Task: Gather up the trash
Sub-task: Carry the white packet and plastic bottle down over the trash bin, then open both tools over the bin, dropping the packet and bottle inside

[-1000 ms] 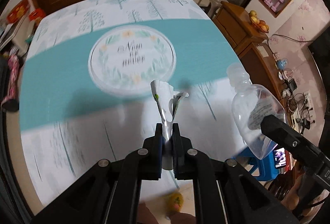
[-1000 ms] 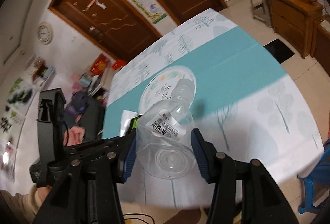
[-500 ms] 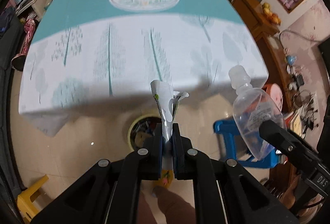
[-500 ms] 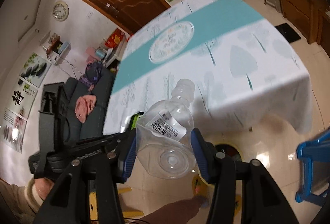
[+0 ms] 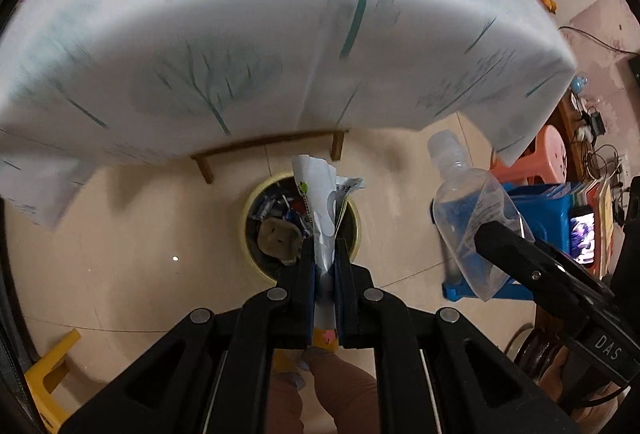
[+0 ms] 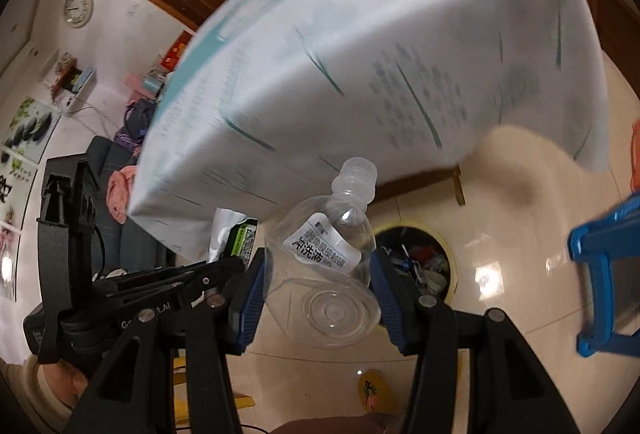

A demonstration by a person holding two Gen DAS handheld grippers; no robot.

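Note:
My left gripper (image 5: 325, 258) is shut on a crumpled white wrapper (image 5: 320, 202) and points down over a round yellow-rimmed trash bin (image 5: 251, 210) full of litter. The wrapper hangs above the bin's right half. My right gripper (image 6: 318, 274) is shut on a clear plastic bottle (image 6: 328, 258) with a white label, neck pointing away. In the right wrist view the same bin (image 6: 448, 246) lies just right of the bottle. The bottle (image 5: 468, 218) and right gripper also show to the right in the left wrist view, and the wrapper (image 6: 228, 234) shows left of the bottle.
The table with its white and teal cloth (image 5: 280, 34) overhangs just beyond the bin; its wooden legs (image 5: 338, 146) stand behind. A blue plastic stool (image 5: 536, 210) is right of the bin, a yellow stool (image 5: 52, 374) at lower left. The person's foot (image 5: 332, 386) is below.
Both grippers have dropped from over the tabletop to below its edge, toward the floor. The bin has come into view and grown large under the wrapper. Both grips are unchanged.

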